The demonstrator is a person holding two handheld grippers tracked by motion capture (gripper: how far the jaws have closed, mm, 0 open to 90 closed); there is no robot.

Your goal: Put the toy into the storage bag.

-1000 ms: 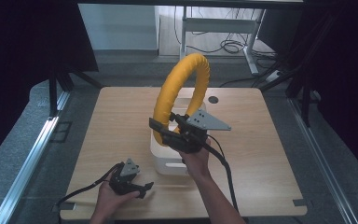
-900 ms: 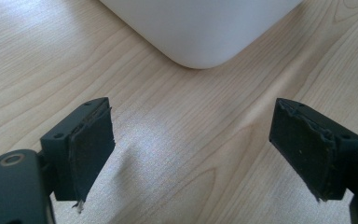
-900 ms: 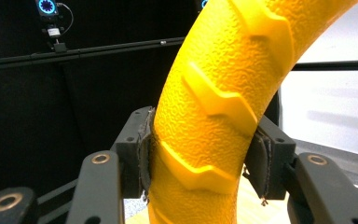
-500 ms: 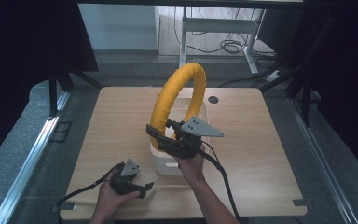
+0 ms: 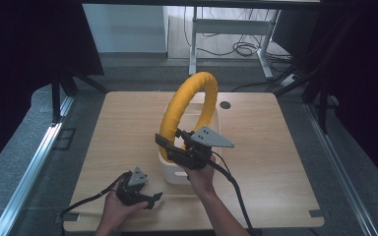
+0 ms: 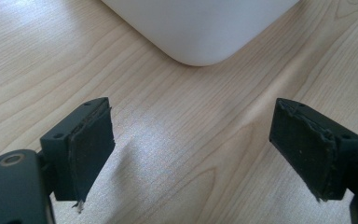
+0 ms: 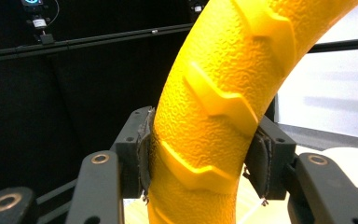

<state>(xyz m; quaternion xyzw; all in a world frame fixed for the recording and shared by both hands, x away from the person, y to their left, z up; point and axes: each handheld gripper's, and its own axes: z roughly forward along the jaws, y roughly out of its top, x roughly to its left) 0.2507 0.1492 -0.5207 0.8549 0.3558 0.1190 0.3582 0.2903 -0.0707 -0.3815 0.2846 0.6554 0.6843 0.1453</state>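
Held upright above the white bin (image 5: 177,172) near the middle of the wooden table (image 5: 275,147): a yellow ring (image 5: 189,105), gripped low on its near side by the right gripper (image 5: 177,147). Clamped on the ring from both sides, the 2 black jaws of that gripper, pads pressed flat against the curve in the right gripper view, with the ring (image 7: 219,102) rising up and arching away to the right.

Probably light and fairly stiff: keeps its full hoop shape while held at 1 point only, with no sag visible. Pebbled skin and raised slanted ridges along the outer face, so likely grippy rather than slippery; looks like moulded plastic or firm foam, not fragile. Best taken across the tube thickness, as here, between 2 ridges, so the pads sit on the rounded sides and cannot slide along. Taller than the bin is deep, so likely to stand out of it or lean on the rim if lowered in.

Resting low on the table near the front edge, left of the bin: the left gripper (image 5: 140,194), in the person's hand. Jaws wide apart and holding nothing, bare wood between them and a rounded corner of the bin (image 6: 200,28) just ahead in the left gripper view.

No brand, label or readable writing on ring, bin or grippers.
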